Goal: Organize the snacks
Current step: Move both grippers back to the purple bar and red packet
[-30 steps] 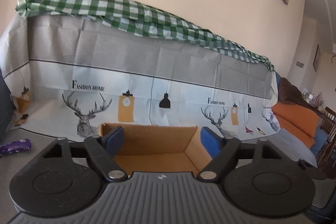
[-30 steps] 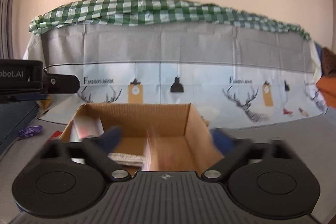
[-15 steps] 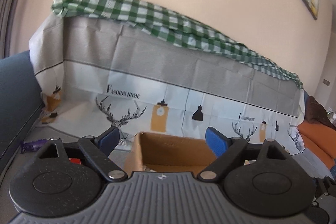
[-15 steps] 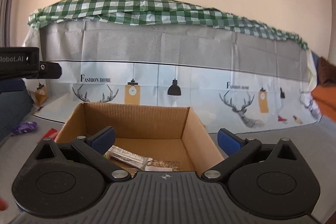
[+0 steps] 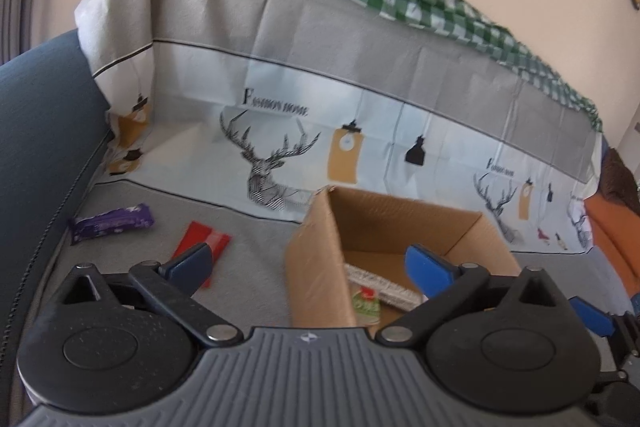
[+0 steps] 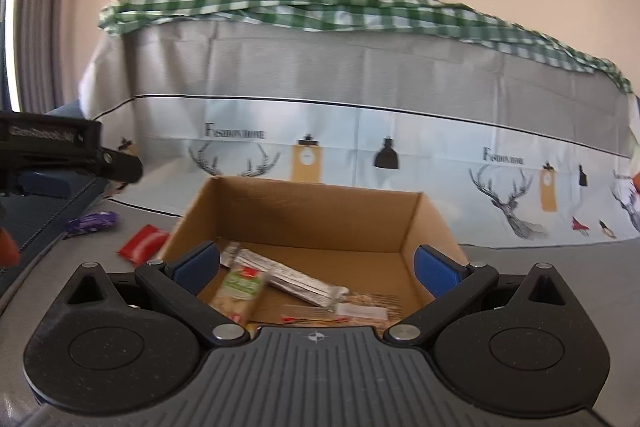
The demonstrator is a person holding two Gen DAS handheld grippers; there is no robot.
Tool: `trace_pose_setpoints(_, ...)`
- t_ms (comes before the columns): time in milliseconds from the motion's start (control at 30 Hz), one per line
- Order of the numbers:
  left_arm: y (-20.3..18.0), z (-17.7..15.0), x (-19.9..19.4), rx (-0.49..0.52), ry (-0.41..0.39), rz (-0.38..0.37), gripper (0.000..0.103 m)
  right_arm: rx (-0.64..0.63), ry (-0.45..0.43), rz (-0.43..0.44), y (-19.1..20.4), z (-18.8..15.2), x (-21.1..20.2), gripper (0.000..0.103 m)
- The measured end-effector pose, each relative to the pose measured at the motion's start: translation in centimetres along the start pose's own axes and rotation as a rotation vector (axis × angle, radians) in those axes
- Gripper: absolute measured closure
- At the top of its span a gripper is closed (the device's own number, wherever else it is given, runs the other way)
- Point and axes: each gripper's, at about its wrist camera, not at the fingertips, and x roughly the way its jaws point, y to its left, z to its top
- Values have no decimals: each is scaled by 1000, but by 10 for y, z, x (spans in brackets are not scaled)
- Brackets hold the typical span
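Spreading wide with nothing between them, the left tongs [image 5: 308,263] have just been opening; right tongs [image 6: 318,269] gape empty above the cardboard box [image 6: 320,203] holding snack bars [image 6: 288,277].

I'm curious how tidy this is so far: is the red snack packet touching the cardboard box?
Apart. In the left wrist view, bare grey surface separates the red packet from the cardboard box; the right wrist view is less clear.
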Motion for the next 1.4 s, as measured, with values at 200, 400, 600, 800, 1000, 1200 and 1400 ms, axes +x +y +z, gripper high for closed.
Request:
trace_pose_setpoints(200,27,11,-1,-65,24,76,0,0,1,6,12,2,1,1)
trace_pose_setpoints(400,46,16,-3,-119,52,113,0,39,-2,29,20,6,2,1)
trace_pose_setpoints(600,61,8,-3,-111,61,93,0,56,-25,88,32,8,0,6)
trace_pose_setpoints(800,78,1,1,-142,61,46,4,33,-34,147,51,9,0,29)
trace_pose_setpoints(1000,85,-3,11,-109,78,87,44,18,-56,178,72,9,4,46)
trace_pose_setpoints(1200,105,3,23,-138,77,110,79,63,-70,212,88,11,8,52)
trace_pose_setpoints(1400,126,13,35,-166,60,128,85,82,-50,271,110,10,15,56)
